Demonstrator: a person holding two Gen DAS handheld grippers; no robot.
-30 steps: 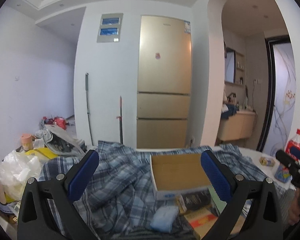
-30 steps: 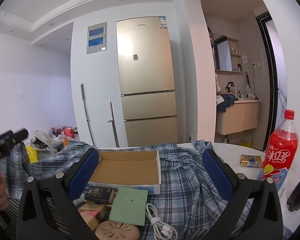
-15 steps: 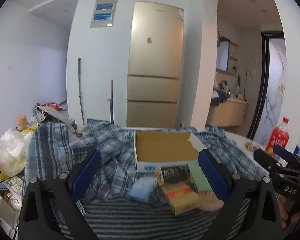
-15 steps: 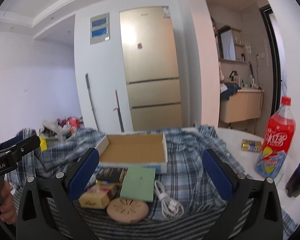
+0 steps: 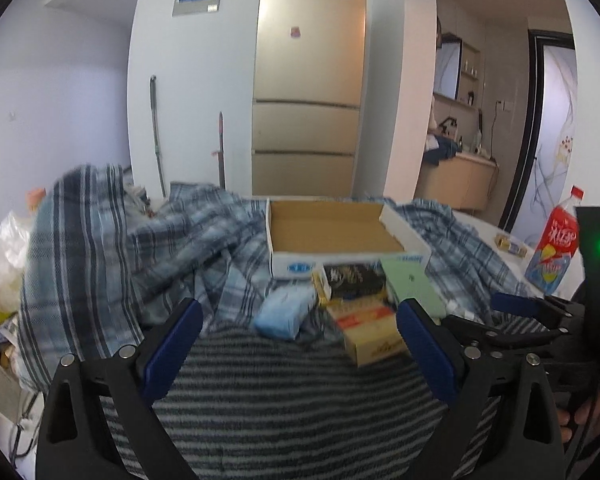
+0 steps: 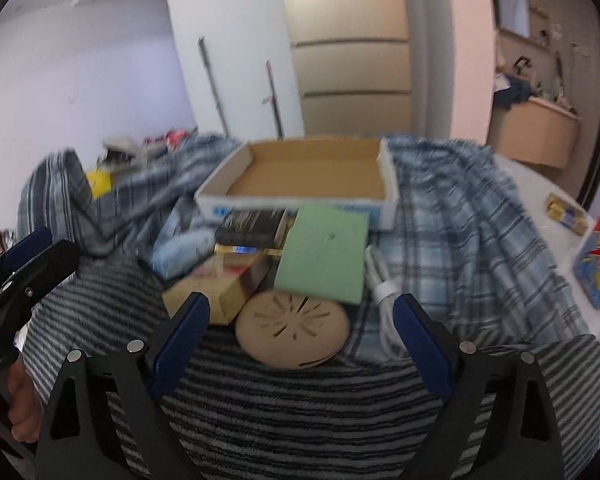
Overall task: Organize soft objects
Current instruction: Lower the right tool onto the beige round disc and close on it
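One plaid blanket (image 5: 112, 248) is the largest soft thing, heaped behind and to both sides of the cardboard box (image 5: 332, 232). One striped towel (image 5: 284, 392) lies in front of the box, nearest the cameras. The box itself, one open and empty tray, sits on the plaid. Just in front of it lie one green card (image 6: 324, 256), one dark packet (image 6: 254, 222), one yellow carton (image 6: 220, 284), one round tan disc (image 6: 292, 330), one pale blue soft pack (image 5: 284, 312) and one white cable (image 6: 384, 300). To the right of the box stand one red soda bottle (image 5: 556, 248) and one small yellow packet (image 5: 510, 244) on the white table (image 5: 488, 228).

Two tongs are in view. The left gripper (image 5: 300, 340) stands wide over the towel, nothing between its fingers. The right gripper (image 6: 300, 336) is also wide; its jaws have just been closing a little, with the disc lying ahead of them, not pinched.

Behind the box stand one tall gold fridge (image 5: 308, 92), white walls and two poles.
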